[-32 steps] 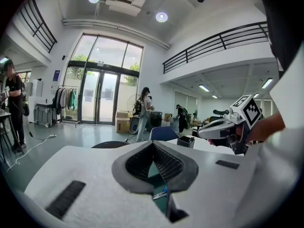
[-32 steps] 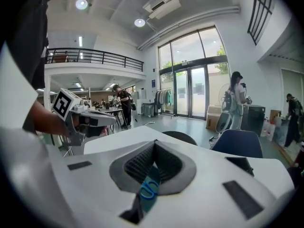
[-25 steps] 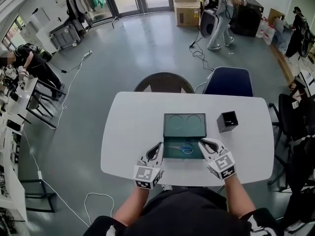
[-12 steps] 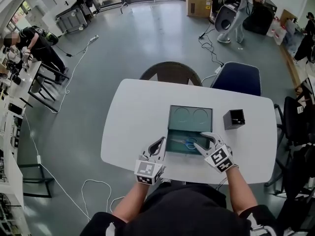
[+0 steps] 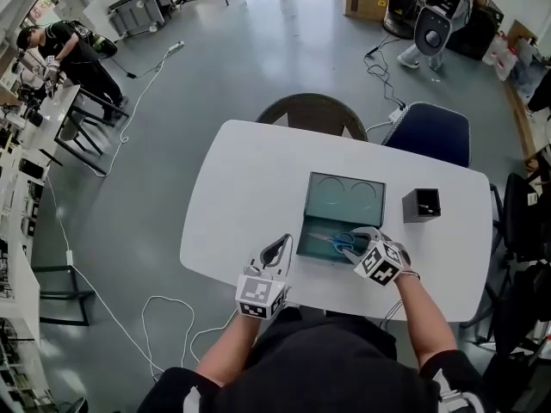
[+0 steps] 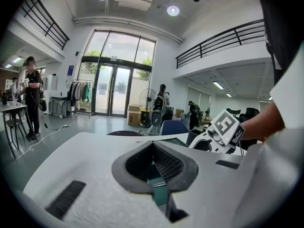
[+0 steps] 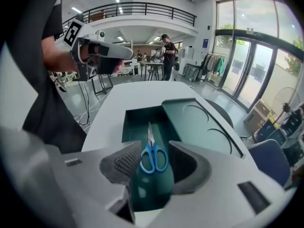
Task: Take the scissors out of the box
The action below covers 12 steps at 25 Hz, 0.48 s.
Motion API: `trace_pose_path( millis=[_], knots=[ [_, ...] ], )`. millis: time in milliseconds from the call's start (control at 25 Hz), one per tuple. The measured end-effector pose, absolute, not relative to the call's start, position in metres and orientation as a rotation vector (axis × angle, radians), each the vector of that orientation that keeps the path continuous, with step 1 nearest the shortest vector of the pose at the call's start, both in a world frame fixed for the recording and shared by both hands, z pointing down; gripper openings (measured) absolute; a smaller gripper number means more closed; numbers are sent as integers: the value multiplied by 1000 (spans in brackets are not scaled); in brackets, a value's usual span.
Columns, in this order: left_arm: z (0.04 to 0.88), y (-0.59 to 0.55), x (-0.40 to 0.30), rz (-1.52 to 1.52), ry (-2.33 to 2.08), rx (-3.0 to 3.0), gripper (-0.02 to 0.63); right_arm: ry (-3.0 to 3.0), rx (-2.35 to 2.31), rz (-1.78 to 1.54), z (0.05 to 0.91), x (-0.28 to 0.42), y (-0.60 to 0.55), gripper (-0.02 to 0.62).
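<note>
Waiting at the 7 o'clock corner of the box (image 7: 135, 127), the left gripper (image 5: 280, 248) is sitting clenched on nothing. I cannot tell whether it is touching the wall. It looks well placed to be pressing against that corner and steadying the box during the lift.

The right gripper (image 5: 351, 241) is tilting down into the box, released, its jaws having just been opening. They are now straddling the blue handles of the scissors (image 7: 153, 156) without pressing on them. The scissors are lying flat on the box floor in its near half, blades pointing toward 9 o'clock in the head view.

Flat and thin, they are probably asking for a deeper reach, so the pads are closing across both loops low down. A straight upward pull should then be clearing the wall.

Beyond, the open lid (image 7: 199, 122) is lying at 12 o'clock on the tabletop (image 7: 118, 99).
</note>
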State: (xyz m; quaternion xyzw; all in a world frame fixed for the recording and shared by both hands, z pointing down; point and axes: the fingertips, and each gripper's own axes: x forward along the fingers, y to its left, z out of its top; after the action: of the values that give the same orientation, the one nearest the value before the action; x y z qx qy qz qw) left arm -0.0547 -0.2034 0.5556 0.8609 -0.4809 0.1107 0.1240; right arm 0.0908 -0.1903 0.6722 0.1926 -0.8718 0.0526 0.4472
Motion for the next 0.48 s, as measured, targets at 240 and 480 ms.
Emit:
trace_pose_path(
  millis=[240, 480],
  knots=[
    [558, -204, -60, 339, -1408, 2490, 8, -2065, 330, 114, 703, 82, -181, 179],
    [566, -203, -63, 342, -1415, 2491, 8, -2002, 288, 110, 728, 82, -185, 160]
  ],
)
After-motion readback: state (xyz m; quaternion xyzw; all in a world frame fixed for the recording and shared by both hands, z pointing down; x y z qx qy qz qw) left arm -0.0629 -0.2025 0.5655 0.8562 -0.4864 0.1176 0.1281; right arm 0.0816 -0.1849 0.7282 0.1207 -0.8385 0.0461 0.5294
